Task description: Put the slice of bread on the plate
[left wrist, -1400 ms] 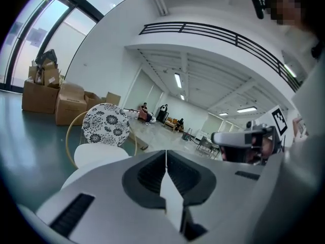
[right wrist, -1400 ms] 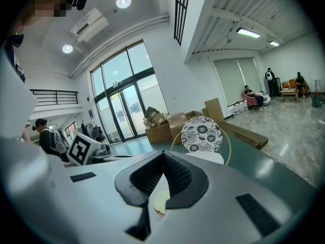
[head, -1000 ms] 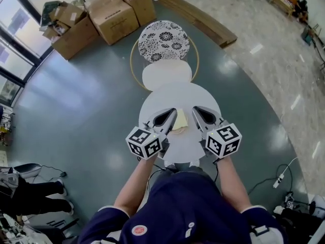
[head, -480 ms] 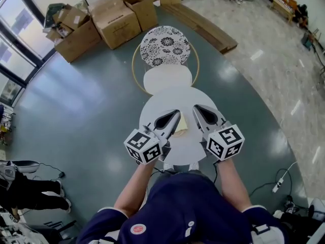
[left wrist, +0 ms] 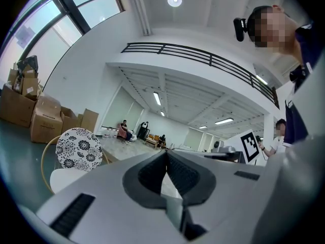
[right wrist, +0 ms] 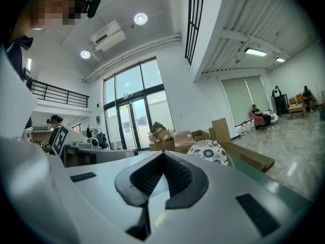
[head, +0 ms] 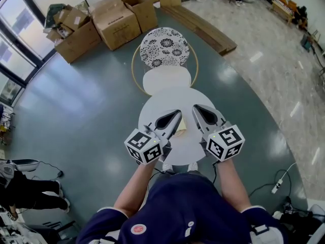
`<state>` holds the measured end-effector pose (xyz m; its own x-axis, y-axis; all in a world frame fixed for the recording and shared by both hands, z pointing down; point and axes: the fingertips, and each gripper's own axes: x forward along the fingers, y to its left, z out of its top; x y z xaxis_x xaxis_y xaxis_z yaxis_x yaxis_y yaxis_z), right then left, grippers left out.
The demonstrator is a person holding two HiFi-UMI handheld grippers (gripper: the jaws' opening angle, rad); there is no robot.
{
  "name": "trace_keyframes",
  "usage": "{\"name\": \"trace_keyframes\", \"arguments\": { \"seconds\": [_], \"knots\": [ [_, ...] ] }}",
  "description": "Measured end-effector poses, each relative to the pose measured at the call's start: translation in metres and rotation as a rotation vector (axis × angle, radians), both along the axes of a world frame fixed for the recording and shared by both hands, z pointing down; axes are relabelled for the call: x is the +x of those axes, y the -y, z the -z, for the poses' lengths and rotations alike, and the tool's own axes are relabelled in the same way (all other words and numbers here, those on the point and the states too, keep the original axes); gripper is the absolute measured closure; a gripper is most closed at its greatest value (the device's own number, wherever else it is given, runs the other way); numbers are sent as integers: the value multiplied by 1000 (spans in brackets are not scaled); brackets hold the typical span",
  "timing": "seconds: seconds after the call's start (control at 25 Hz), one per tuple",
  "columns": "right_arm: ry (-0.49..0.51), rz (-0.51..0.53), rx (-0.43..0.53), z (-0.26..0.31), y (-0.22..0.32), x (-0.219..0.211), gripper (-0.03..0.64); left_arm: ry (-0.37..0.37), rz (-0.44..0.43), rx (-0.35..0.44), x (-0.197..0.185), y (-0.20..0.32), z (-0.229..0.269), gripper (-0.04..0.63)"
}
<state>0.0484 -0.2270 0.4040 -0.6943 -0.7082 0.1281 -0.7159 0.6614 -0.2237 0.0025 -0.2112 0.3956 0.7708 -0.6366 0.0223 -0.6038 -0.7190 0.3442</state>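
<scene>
The left gripper (left wrist: 166,155) was clenched, jaw tips meeting, with nothing between them. The right gripper (right wrist: 163,156) was likewise clenched and empty. In the head view both grippers hung side by side over the round white table (head: 167,101), pointing away from the person. The slice of bread (head: 181,127) lay on the table surface between the two grippers, partly covered by the left one. A chair with a floral back (head: 163,47) stood beyond the table, with cardboard boxes (head: 114,17) farther off.
</scene>
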Motion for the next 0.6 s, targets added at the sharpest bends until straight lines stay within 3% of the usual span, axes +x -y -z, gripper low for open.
{"name": "trace_keyframes", "arguments": {
  "seconds": [0.6],
  "knots": [
    [15,-4,14,9,-2,5,611,-2,2,-3,5,-2,4,588]
  ]
}}
